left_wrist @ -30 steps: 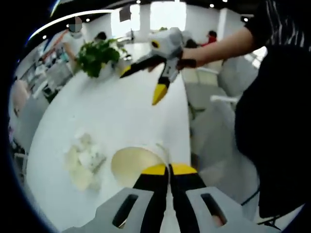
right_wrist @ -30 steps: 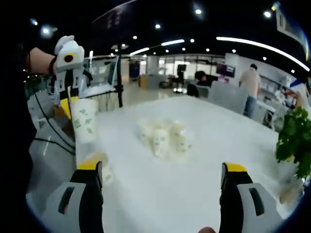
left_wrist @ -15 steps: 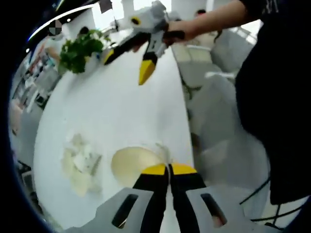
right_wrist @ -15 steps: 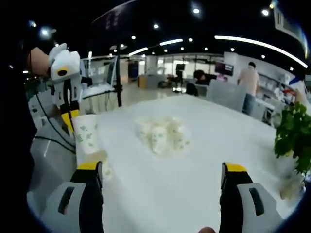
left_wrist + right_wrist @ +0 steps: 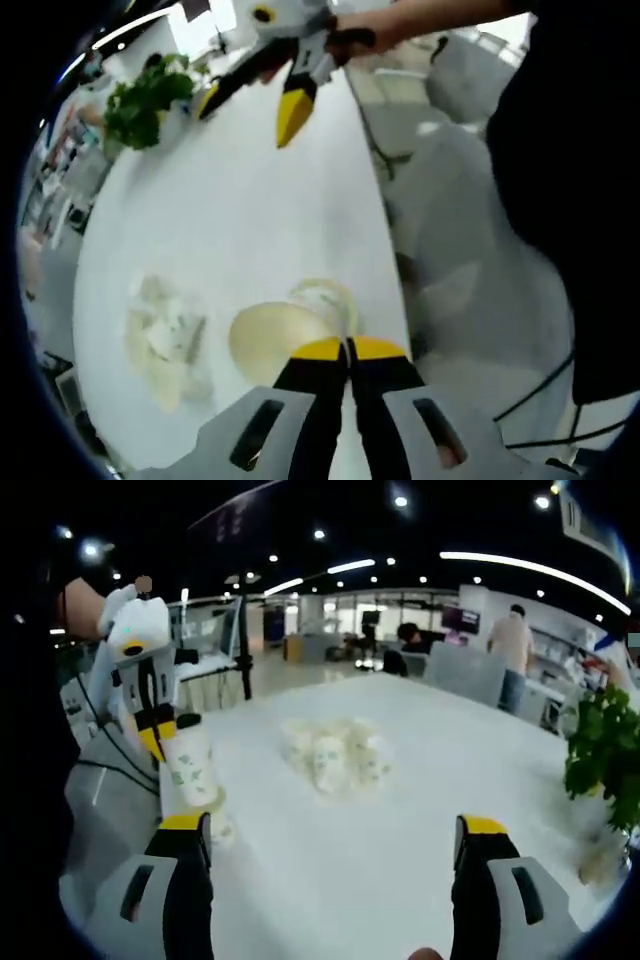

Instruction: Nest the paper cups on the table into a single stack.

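left claw (image 5: 347, 347): jaws pressed on rim of paper cup (image 5: 268, 338), held over second cup (image 5: 325, 299) at counter (image 5: 250, 210) edge | right claw (image 5: 330, 832): jaws spread, holding nothing | right gripper view: held cup's printed side, loose cup cluster (image 5: 333, 757) mid-counter | left gripper view: cup's open mouth.

Bare tabletop (image 5: 420, 780) lies open between the cluster of paper cups (image 5: 333, 756) and the potted plant (image 5: 605, 755). The cluster stands mid-table; the plant blocks the far right edge.
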A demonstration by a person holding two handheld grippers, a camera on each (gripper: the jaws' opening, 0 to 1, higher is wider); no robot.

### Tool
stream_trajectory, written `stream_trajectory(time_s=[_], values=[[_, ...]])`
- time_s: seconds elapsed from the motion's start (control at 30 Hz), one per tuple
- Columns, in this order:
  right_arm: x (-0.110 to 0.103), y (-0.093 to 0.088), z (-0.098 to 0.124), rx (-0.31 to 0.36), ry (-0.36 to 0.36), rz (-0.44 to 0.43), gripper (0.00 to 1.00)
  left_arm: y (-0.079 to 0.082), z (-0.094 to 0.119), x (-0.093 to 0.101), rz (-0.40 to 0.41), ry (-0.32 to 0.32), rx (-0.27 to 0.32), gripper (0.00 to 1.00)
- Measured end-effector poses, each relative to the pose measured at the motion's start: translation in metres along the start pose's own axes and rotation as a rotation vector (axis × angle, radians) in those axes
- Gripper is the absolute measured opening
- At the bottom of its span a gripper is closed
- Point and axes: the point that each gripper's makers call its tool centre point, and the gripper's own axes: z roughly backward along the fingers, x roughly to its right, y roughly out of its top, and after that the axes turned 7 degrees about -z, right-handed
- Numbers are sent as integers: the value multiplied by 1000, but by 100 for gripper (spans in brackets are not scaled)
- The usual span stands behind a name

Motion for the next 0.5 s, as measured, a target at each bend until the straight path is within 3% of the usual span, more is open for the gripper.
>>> stream_trajectory(time_s=[0.27,0.5], values=[[1,-6,4,-11,-7,-10,99,2,-12,1,-28,-17,-16,0],[2,-10,7,-11,-11,-25,99,-4,-23,-2,-35,-21,-66,0]])
